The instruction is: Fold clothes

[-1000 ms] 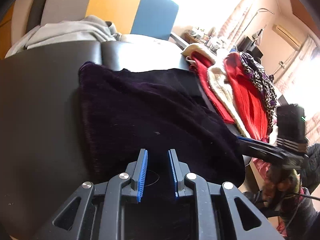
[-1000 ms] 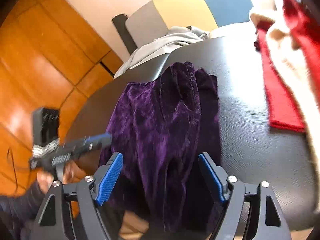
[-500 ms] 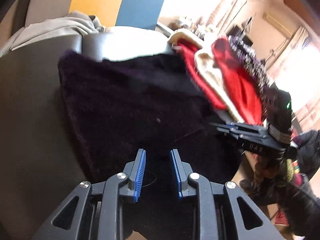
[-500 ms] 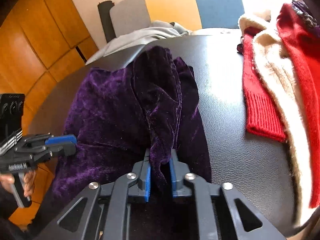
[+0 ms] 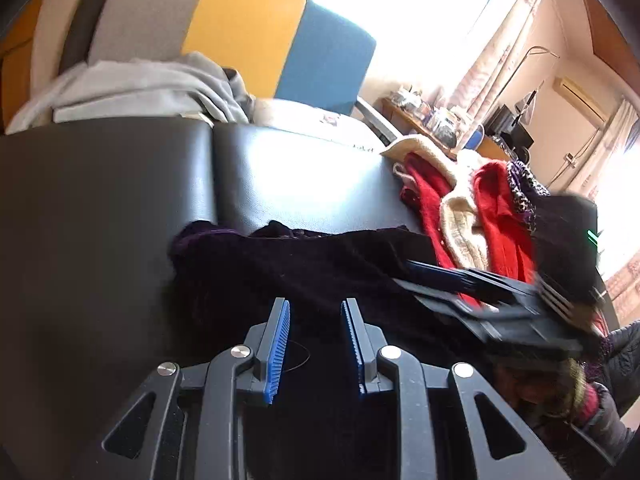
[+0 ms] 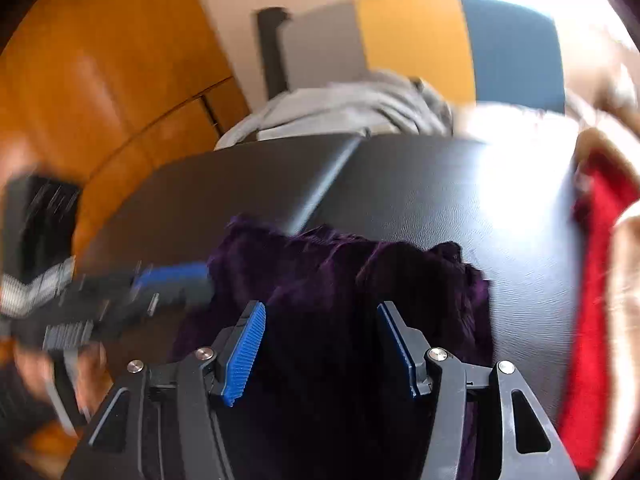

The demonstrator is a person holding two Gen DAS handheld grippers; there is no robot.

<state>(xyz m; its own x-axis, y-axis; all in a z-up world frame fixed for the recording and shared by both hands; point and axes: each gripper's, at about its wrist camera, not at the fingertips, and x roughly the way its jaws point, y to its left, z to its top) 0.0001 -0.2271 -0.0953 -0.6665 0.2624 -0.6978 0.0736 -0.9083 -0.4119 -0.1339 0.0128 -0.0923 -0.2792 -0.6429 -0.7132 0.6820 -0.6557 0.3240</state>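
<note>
A dark purple velvet garment (image 5: 304,264) lies bunched near the front edge of a black padded table (image 5: 112,184); it also shows in the right wrist view (image 6: 336,280). My left gripper (image 5: 316,308) has its jaws narrowly apart with the velvet between them; whether they pinch it is unclear. My right gripper (image 6: 320,312) is open, its jaws spread over the garment's near edge. The right gripper shows blurred at the right of the left wrist view (image 5: 480,292). The left gripper shows blurred at the left of the right wrist view (image 6: 120,292).
A pile of red, cream and patterned clothes (image 5: 472,204) lies on the table's right side. A grey garment (image 5: 132,88) lies behind the table, against a grey, yellow and blue chair back (image 5: 240,32). Wooden panelling (image 6: 100,80) is at the left.
My right gripper has opened and let go of the velvet fold. The garment has been pulled toward the near edge and now lies bunched. My left gripper keeps the same narrow gap.
</note>
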